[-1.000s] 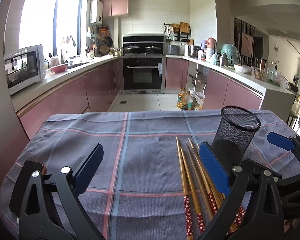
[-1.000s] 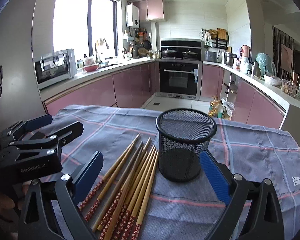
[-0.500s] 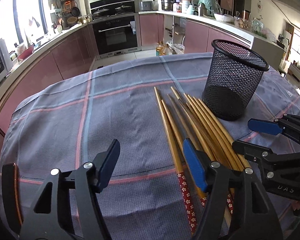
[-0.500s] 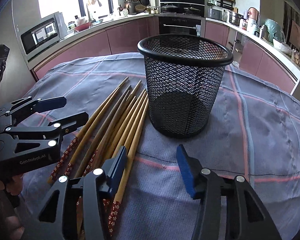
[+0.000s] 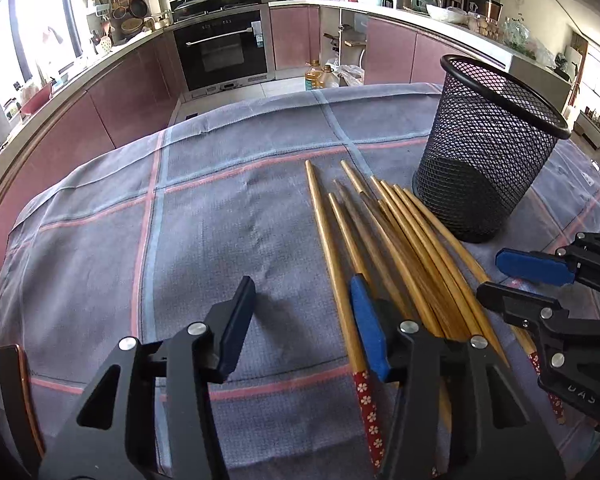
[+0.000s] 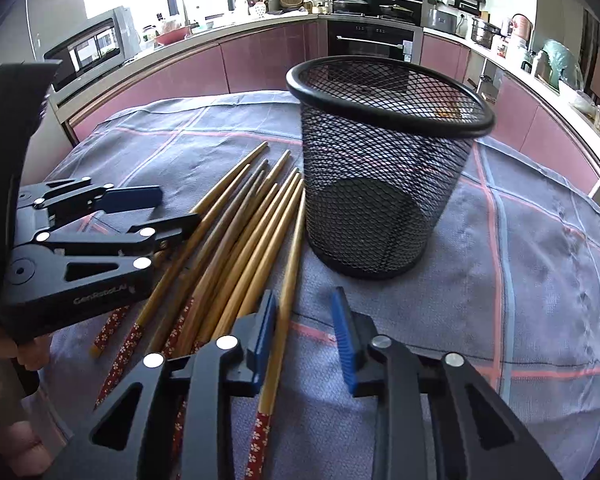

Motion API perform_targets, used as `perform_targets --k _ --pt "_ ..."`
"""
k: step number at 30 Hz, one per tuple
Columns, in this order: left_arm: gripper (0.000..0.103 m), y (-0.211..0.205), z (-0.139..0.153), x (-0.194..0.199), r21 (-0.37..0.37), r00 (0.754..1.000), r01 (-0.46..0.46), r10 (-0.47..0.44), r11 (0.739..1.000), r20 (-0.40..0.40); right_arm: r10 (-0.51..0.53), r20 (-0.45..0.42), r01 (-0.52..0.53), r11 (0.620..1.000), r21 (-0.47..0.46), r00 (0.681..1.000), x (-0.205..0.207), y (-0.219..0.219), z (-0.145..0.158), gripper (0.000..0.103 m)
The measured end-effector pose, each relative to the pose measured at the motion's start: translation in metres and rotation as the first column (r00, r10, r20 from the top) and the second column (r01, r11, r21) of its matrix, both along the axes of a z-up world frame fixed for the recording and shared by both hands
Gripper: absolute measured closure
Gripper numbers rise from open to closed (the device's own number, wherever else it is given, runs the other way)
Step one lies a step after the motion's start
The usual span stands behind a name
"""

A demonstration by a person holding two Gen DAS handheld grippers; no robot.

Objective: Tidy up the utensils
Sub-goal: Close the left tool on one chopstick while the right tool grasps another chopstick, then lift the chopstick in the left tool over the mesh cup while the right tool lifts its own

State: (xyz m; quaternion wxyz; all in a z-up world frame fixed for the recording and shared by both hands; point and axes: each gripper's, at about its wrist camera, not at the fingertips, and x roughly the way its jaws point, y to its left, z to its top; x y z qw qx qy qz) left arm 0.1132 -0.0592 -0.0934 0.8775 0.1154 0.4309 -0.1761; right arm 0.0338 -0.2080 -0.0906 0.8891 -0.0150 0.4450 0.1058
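Left wrist view: both tools, left tool and right tool, are lowered nearer the chopsticks, spread wide, nothing gripped; checked table cloth, kitchen behind.

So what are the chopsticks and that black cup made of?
The chopsticks look like bamboo or wood: tan, grain streaks, slight sheen, with red flower-patterned ends. The black cup looks like metal wire mesh, matte black; you can see through its holes.

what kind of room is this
A home kitchen, most likely: a built-in oven under a hob with pans, pink cabinets under a long counter, and a microwave by the window.
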Motion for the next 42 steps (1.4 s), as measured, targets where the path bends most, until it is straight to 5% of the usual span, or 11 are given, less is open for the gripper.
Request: perform_targets --k 4,8,20,32,42 --pt "0.072 -0.006 0.001 0.013 -0.026 1.000 0.002 -0.003 1.000 -0.020 0.019 -0.017 -0.018 0.999 0.046 1.000 0.004 -0.001 0.000 0.095" --pt "0.093 -0.006 0.001 0.018 -0.095 0.999 -0.014 0.009 0.995 -0.051 0.024 -0.019 -0.022 0.997 0.078 1.000 0.002 -0.004 0.002 0.097" --pt "0.095 0.022 0.026 -0.004 -0.218 1.000 -0.023 0.020 0.976 -0.014 0.097 0.086 -0.110 0.981 0.159 0.992 -0.028 -0.015 0.037 0.097" --pt "0.095 0.036 0.121 -0.039 -0.388 0.988 0.122 -0.076 0.913 0.131 0.051 0.315 -0.134 0.959 0.248 0.948 -0.047 -0.050 0.114 0.097" --pt "0.095 0.016 0.196 -0.039 -0.452 0.959 0.221 -0.109 0.864 0.260 0.017 0.425 -0.147 0.950 0.276 0.905 -0.029 -0.080 0.172 0.097"
